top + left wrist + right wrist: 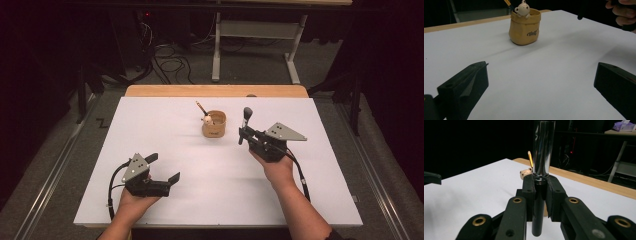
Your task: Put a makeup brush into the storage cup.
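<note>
Gripping a pen (543,157) upright, the right tongs (243,134) have their jaws closed tight on its dark lower barrel, with the shiny upper part rising above them. In the high view the pen (246,118) stands nearly vertical just right of the yellow cup (214,126), close to it but apart, its long axis running up and down and its grey top uppermost. Its upper end is cut off by the frame in the right gripper view, so the cap cannot be made out there.

The left tongs (165,168) hold nothing; their jaws stand wide apart over the white counter (160,125), well away from the cup (525,28) and aimed toward it. The cup sits upright near the far middle of the counter, a small bear figure (523,8) peeking over its rim and a pencil (508,3) leaning out of it, the pencil's top cut off in the left gripper view. From the right gripper view the cup is mostly hidden behind the jaws, leaving the bear's head (526,173) and the pencil (530,159) visible.
</note>
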The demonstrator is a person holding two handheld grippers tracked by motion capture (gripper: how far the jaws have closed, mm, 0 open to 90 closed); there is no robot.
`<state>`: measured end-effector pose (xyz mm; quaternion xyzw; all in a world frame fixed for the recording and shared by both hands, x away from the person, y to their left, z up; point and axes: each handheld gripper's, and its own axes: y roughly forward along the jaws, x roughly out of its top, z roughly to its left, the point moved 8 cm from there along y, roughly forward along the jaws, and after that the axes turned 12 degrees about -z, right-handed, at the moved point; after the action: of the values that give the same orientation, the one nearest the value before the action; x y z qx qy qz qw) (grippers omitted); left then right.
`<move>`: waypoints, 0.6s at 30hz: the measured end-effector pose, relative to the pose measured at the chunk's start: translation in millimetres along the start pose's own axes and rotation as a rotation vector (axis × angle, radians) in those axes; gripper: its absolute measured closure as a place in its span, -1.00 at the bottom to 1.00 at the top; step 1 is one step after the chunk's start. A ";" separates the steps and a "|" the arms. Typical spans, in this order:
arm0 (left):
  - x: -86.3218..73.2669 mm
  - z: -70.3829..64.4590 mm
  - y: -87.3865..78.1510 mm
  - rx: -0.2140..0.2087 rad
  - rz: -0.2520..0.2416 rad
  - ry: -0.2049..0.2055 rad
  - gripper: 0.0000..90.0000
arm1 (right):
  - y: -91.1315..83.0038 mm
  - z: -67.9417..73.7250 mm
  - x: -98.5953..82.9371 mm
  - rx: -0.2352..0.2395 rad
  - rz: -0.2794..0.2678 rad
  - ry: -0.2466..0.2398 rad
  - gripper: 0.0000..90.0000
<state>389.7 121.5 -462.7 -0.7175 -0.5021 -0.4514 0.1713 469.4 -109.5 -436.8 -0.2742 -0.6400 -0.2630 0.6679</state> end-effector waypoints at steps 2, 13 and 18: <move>0.6 -0.2 -0.4 -0.001 -0.003 -0.003 -0.99 | 7.1 0.9 0.1 -0.003 0.005 0.002 0.78; 2.0 -1.3 -1.2 -0.010 -0.006 -0.007 -0.99 | 37.1 1.7 -1.8 0.004 0.007 0.025 0.78; 3.1 -1.6 -2.0 -0.011 -0.009 -0.009 -0.99 | 46.2 -1.1 -1.1 -0.005 0.012 0.021 0.78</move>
<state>387.4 123.0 -459.7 -0.7181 -0.5038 -0.4516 0.1631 502.5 -77.4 -439.2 -0.2767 -0.6306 -0.2633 0.6756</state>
